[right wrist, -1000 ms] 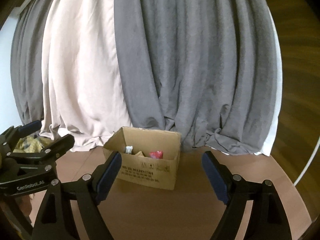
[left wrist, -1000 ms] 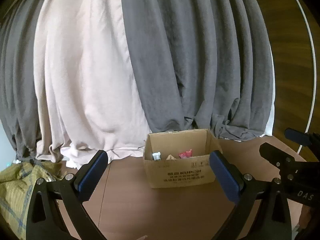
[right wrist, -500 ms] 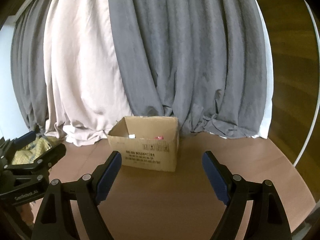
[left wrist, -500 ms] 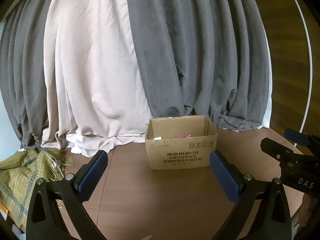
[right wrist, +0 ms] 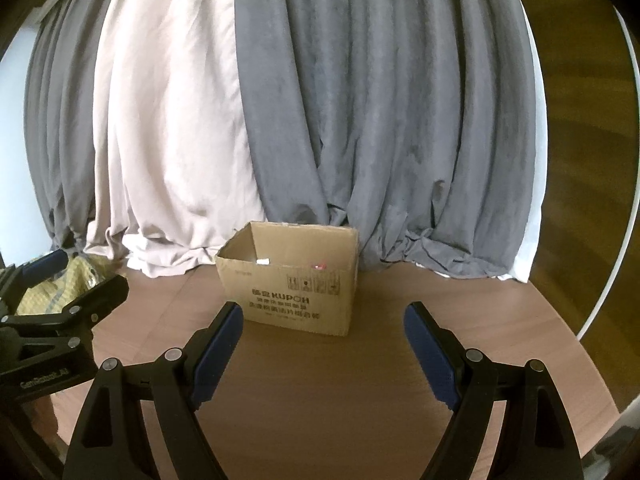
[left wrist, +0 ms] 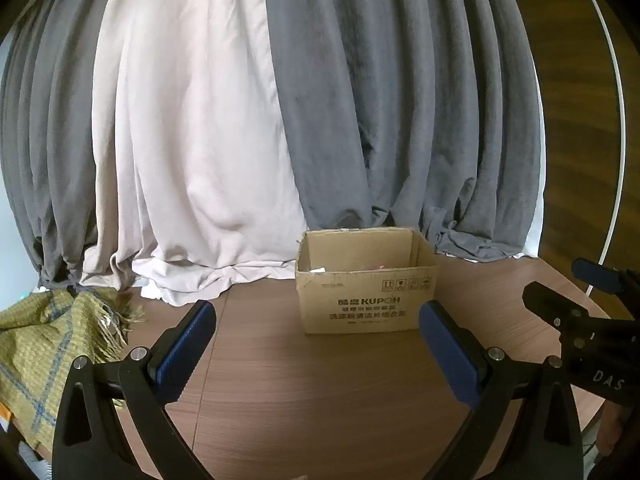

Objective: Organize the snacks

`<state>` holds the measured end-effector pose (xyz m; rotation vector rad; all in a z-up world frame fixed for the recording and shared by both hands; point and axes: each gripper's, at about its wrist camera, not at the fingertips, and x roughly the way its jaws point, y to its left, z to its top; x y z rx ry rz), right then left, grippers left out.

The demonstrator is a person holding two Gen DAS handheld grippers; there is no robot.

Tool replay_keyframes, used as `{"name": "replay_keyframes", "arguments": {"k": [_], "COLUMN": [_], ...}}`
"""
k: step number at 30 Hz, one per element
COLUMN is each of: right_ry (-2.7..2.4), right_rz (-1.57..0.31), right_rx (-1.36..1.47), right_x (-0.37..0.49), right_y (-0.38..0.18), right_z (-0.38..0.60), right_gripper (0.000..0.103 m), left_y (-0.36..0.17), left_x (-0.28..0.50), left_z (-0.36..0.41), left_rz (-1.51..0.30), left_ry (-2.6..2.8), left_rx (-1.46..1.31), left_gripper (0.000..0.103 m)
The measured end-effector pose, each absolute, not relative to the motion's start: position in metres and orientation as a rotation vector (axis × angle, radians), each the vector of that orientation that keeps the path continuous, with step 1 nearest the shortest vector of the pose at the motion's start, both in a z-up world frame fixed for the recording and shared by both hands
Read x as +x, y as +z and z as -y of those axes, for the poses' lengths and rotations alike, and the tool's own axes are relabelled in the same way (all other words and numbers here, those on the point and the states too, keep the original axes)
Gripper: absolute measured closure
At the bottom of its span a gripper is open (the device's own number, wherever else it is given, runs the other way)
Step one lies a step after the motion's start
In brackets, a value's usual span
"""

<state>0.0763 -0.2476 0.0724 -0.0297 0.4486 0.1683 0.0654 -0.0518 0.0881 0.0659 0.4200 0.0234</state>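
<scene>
Left wrist view shows my left gripper [left wrist: 316, 344] spread wide and empty, short of the open cardboard box [left wrist: 366, 298] on the wooden table [left wrist: 320, 400]. Only slivers of snacks [right wrist: 320, 266] peek over its rim, too small to identify. My right gripper [right wrist: 322, 344] is equally wide and empty; the yellow plaid blanket [left wrist: 44, 344] runs off-frame.

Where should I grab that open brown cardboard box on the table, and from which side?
Probably best to pinch a side wall of the brown cardboard box from above, at its rim. It stands upright with its top open, and the walls look thin; the whole body seems wider than either open gripper.
</scene>
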Motion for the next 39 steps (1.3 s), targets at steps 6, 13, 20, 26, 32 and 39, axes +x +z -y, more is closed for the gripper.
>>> {"name": "replay_keyframes", "arguments": {"k": [6, 13, 20, 26, 32, 39], "right_ry": [0.164, 0.161, 0.161, 0.161, 0.160, 0.164], "right_rz": [-0.445, -0.449, -0.451, -0.453, -0.455, -0.458], "right_rx": [-0.038, -0.033, -0.032, -0.028, -0.028, -0.028], "right_x": [0.0752, 0.0752, 0.0719, 0.0720, 0.0716, 0.0721], "right_y": [0.0731, 0.0726, 0.0728, 0.0727, 0.0725, 0.0717], "right_z": [0.2461, 0.2466, 0.2499, 0.2509, 0.2510, 0.2518], "right_gripper": [0.020, 0.020, 0.020, 0.020, 0.020, 0.020], "left_y": [0.0879, 0.0876, 0.0872, 0.0871, 0.0867, 0.0878], "left_x": [0.0659, 0.0655, 0.0652, 0.0646, 0.0652, 0.0659], "left_z": [0.0521, 0.0528, 0.0532, 0.0539, 0.0549, 0.0548], "left_rz": [-0.418, -0.421, -0.419, -0.419, -0.426, -0.430], "left_ry": [0.016, 0.012, 0.008, 0.010, 0.014, 0.014], "left_rx": [0.062, 0.062, 0.061, 0.063, 0.063, 0.059], "left_gripper": [0.000, 0.000, 0.000, 0.000, 0.000, 0.000]}}
